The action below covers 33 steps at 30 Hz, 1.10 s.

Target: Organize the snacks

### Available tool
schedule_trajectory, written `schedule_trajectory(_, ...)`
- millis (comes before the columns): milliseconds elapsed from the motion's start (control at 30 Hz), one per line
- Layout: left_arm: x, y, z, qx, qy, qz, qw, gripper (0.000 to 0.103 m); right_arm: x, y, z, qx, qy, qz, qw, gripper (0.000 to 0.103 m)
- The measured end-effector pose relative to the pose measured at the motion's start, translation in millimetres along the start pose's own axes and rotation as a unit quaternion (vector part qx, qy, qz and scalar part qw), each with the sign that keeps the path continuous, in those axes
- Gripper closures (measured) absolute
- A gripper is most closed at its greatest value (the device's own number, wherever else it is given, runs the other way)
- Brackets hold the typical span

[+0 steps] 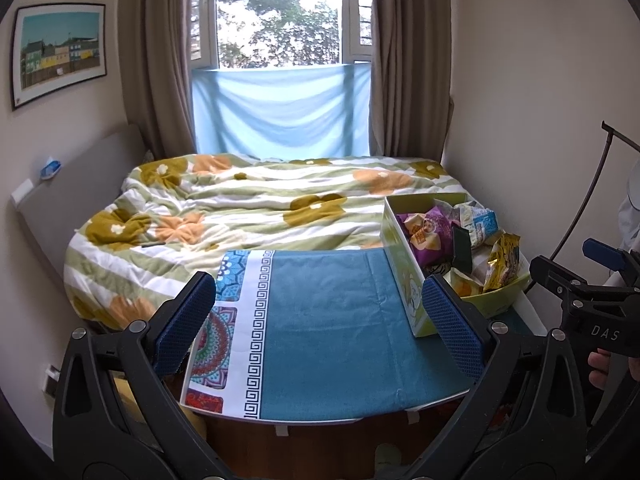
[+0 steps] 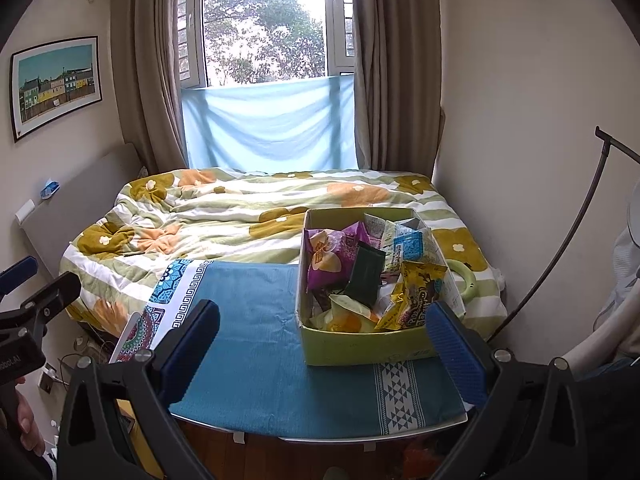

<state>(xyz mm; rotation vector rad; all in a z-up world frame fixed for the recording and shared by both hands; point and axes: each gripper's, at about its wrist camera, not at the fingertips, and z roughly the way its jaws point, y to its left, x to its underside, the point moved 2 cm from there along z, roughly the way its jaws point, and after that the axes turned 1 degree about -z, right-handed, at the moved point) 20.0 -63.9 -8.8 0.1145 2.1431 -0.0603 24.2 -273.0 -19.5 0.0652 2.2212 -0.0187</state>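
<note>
A green cardboard box (image 2: 360, 346) stands on the right of a small table covered with a teal cloth (image 2: 256, 344). It holds several snack packets: a purple one (image 2: 326, 260), a dark green one (image 2: 364, 274), a yellow one (image 2: 416, 300) and a blue-white one (image 2: 408, 246). The box also shows in the left wrist view (image 1: 404, 276). My left gripper (image 1: 320, 320) is open and empty over the cloth (image 1: 332, 320), left of the box. My right gripper (image 2: 320, 346) is open and empty in front of the box.
A bed with a flowered quilt (image 1: 248, 208) lies behind the table, a curtained window (image 1: 280, 16) beyond it. A wall is at the right, with a thin black stand (image 2: 568, 236) beside it. A green ring (image 2: 464, 280) lies on the quilt behind the box.
</note>
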Motion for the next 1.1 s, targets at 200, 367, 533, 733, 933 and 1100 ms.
schedule_trajectory(200,0.3,0.1,1.4,-0.002,0.0,-0.002,1.0,0.001,0.2,2.7,1.2,-0.001,0.001,-0.001,1.0,0.001)
schedule_trajectory(367,0.7,2.6,3.5,-0.003,0.002,-0.005,1.0,0.001,0.1,3.3,1.2,0.0,0.001,0.0,1.0,0.001)
schedule_trajectory(533,1.3,6.0,5.6,-0.009,0.005,-0.005,0.9999,0.001,0.1,3.3,1.4,0.0,0.001,0.0,1.0,0.001)
schedule_trajectory(733,1.9,6.9,4.6,-0.018,-0.003,-0.003,0.9998,0.001,-0.2,4.2,2.2,-0.001,0.002,0.0,1.0,0.001)
schedule_trajectory(933,1.9,11.3,7.9,-0.018,0.001,-0.012,0.9998,0.001,0.5,7.2,3.8,-0.001,0.004,-0.002,1.0,0.001)
schedule_trajectory(1100,1.7,11.9,8.8,-0.012,-0.001,-0.013,0.9998,0.001,1.9,8.2,6.7,0.0,0.007,0.0,1.0,0.001)
